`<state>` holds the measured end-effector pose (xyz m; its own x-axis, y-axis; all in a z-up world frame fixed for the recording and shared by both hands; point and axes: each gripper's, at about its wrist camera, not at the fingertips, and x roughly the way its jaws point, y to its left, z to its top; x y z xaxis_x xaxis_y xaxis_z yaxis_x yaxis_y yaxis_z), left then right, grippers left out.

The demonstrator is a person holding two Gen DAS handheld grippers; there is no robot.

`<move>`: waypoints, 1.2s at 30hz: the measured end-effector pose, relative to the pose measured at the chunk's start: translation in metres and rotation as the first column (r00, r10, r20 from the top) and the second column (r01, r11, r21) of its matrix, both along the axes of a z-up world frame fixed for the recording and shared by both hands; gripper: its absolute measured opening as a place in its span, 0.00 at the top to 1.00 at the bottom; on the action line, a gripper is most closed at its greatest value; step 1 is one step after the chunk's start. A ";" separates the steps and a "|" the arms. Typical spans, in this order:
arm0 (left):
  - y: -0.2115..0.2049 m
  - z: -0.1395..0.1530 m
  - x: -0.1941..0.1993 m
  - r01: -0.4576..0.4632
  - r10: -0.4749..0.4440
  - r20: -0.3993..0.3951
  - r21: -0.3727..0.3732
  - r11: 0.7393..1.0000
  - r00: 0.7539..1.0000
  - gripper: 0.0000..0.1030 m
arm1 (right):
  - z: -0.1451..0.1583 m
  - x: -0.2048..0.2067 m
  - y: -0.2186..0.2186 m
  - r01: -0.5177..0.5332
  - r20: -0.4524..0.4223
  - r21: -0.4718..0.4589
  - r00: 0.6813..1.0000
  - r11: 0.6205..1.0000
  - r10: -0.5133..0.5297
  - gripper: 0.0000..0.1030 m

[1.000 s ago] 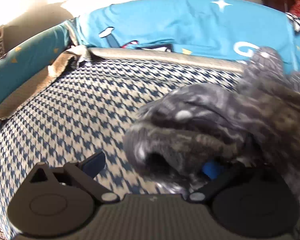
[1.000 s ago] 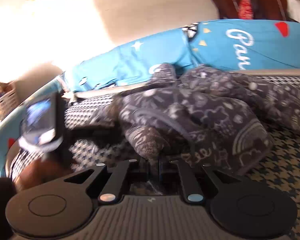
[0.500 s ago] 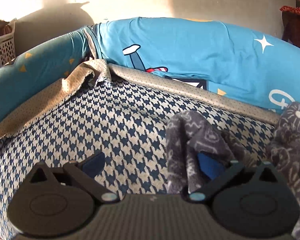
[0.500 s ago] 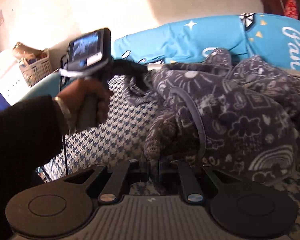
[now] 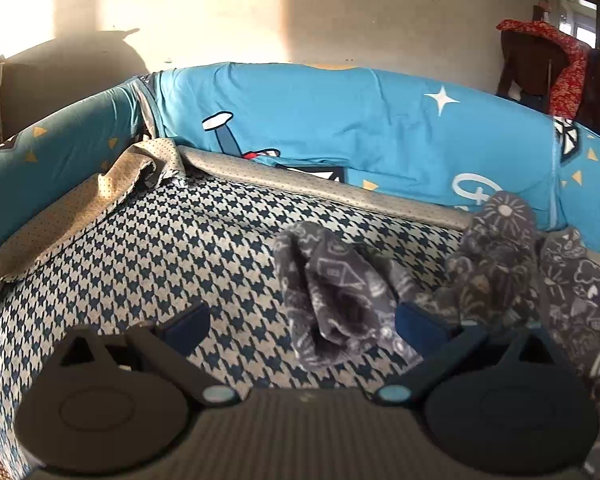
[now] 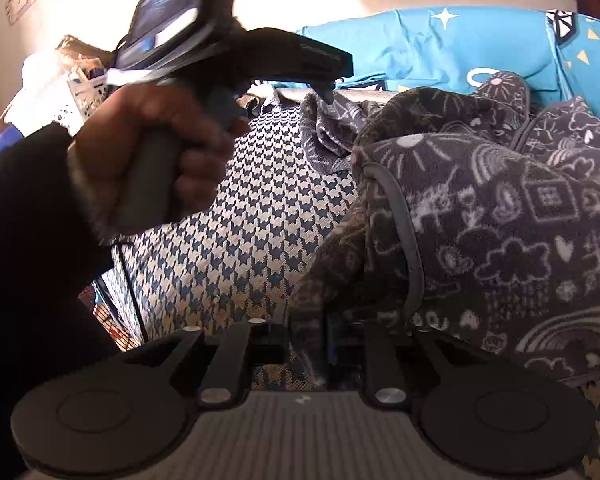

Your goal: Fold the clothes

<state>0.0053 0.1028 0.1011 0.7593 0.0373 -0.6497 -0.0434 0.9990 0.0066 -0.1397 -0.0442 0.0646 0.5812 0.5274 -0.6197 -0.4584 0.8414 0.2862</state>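
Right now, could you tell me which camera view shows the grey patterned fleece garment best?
The right wrist view: the grey fleece garment fills its right half, pattern and cord visible, an edge pinched in the right gripper. The left wrist view shows only a folded end between the open left gripper's fingers.

The fleece garment [image 5: 572,292] runs off the right edge in both views. Its folds bury the right gripper [image 6: 308,340] fingertips. The person's hand [image 6: 148,160] is motion-blurred; the sleeve [image 6: 24,240] is cut off left.
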 end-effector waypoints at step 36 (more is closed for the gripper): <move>-0.118 -0.049 -0.028 0.317 -0.316 -0.169 -0.022 0.948 0.933 0.00 | 0.046 0.077 -0.170 0.491 0.041 0.044 0.869 0.870 -0.493 0.64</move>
<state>-0.0232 -0.0151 0.0518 0.6118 -0.1832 -0.7695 0.2778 0.9606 -0.0078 -0.0628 -0.2147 0.1105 0.7997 0.1839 -0.5715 -0.0016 0.9525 0.3044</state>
